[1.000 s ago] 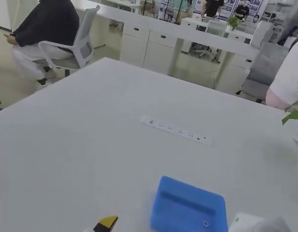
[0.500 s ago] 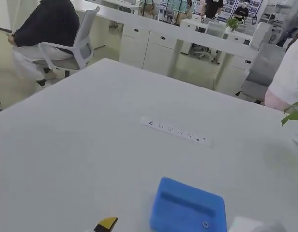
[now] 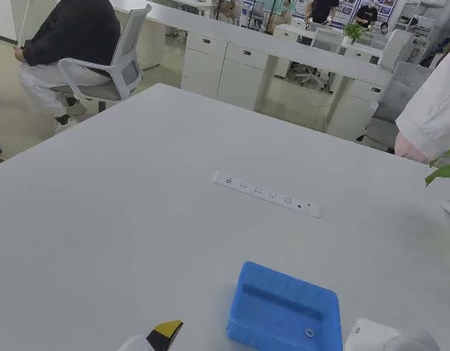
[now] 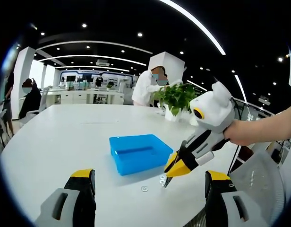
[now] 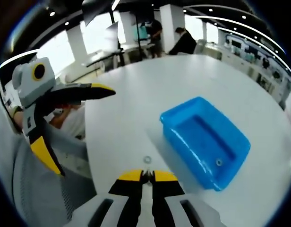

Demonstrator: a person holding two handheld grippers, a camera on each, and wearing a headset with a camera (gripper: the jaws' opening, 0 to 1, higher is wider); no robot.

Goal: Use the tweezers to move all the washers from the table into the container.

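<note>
Blue rectangular plastic container (image 3: pixel 283 311): position?

You will find it on the white table (image 3: pixel 137 219), at lower centre of the head view. One small metal ring washer (image 3: pixel 309 333) lies inside it, toward its lower right corner. The same washer shows on the container floor at centre right of your right gripper view.

Washers outside the container?

Refer to your left gripper view, lower centre. Two washers lie on the table in front of the container. One (image 4: pixel 144 188) lies by itself. The other (image 4: pixel 162 178) lies just beside the tweezers' tip, and you cannot tell whether they touch. In your right gripper view, one washer (image 5: pixel 147 159) lies on the table just above your jaw tips, left of the container.

Tongs: state?

Your left gripper (image 4: pixel 149 176) has its jaws set wide. They rise at lower left and lower right of its own view, with bare table between them. Your right gripper (image 4: pixel 170 171) enters that view from the right. Its yellow-and-black jaws are drawn together on thin metal tweezers (image 4: pixel 164 182), whose tip points down at the table. In the right gripper view, those jaws meet at bottom centre.

Other items?

A white power strip (image 3: pixel 267 195) lies flat above the container in the head view, well apart from it. A green potted plant (image 4: pixel 176 97) stands at upper centre of the left gripper view, at the table's far edge.
</note>
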